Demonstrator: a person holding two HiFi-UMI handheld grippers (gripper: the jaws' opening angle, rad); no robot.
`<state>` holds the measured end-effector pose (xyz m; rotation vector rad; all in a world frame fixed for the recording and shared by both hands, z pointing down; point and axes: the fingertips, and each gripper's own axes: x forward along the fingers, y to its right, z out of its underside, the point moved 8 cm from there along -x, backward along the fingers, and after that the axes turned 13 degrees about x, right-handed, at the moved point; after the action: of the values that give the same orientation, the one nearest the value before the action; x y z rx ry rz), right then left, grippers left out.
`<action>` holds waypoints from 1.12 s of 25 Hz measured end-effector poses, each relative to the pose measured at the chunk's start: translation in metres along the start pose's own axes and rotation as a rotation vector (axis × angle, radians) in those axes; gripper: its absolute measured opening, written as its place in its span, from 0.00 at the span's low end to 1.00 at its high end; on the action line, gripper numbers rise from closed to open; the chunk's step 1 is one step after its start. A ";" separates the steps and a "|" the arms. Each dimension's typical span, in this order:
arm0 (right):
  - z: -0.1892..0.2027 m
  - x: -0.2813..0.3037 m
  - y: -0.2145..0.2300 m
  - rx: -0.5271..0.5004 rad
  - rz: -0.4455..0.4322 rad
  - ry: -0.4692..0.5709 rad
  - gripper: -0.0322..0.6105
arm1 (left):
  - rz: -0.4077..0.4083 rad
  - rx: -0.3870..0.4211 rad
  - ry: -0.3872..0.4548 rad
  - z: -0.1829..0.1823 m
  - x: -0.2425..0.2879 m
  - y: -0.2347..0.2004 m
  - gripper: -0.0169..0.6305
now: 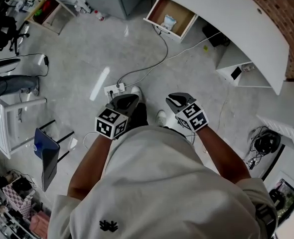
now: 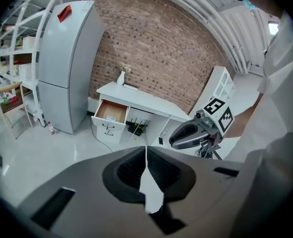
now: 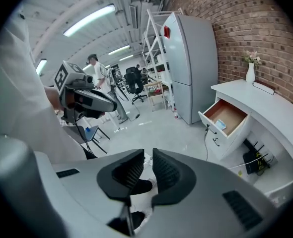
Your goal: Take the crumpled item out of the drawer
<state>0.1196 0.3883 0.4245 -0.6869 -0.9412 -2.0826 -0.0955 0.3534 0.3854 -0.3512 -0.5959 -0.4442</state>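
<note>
The open drawer [image 1: 169, 16] of a white desk [image 1: 236, 19] lies far ahead at the top of the head view. A pale blue-white crumpled item [image 1: 169, 21] rests inside it. The drawer [image 3: 226, 117] and item [image 3: 221, 125] also show in the right gripper view, and the drawer [image 2: 110, 112] is small in the left gripper view. My left gripper [image 1: 125, 102] and right gripper [image 1: 179, 101] are held close to my body over the floor, far from the drawer. The left gripper [image 2: 146, 152] is shut and empty. The right gripper [image 3: 147, 165] has its jaws nearly together, with nothing between them.
A grey fridge [image 2: 67, 63] stands left of the desk. A white vase [image 2: 121, 77] sits on the desktop. A power strip [image 1: 114, 88] with a cable running toward the drawer lies on the floor. A blue chair [image 1: 45, 151] is at my left. A person [image 3: 99, 78] stands far behind.
</note>
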 end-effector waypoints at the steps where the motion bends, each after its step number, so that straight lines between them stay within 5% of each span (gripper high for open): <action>1: -0.013 0.008 0.004 0.002 0.011 -0.004 0.17 | 0.010 0.004 -0.002 -0.005 0.003 -0.017 0.07; 13: -0.178 0.111 0.106 -0.051 0.229 -0.021 0.15 | 0.139 0.095 -0.054 -0.060 0.037 -0.215 0.07; 28: -0.311 0.276 0.416 -0.289 0.307 -0.233 0.16 | 0.062 -0.066 -0.091 -0.172 0.197 -0.328 0.07</action>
<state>0.2380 -0.1600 0.6018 -1.1678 -0.6118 -1.9055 -0.0337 -0.0590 0.4336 -0.4537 -0.6584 -0.3909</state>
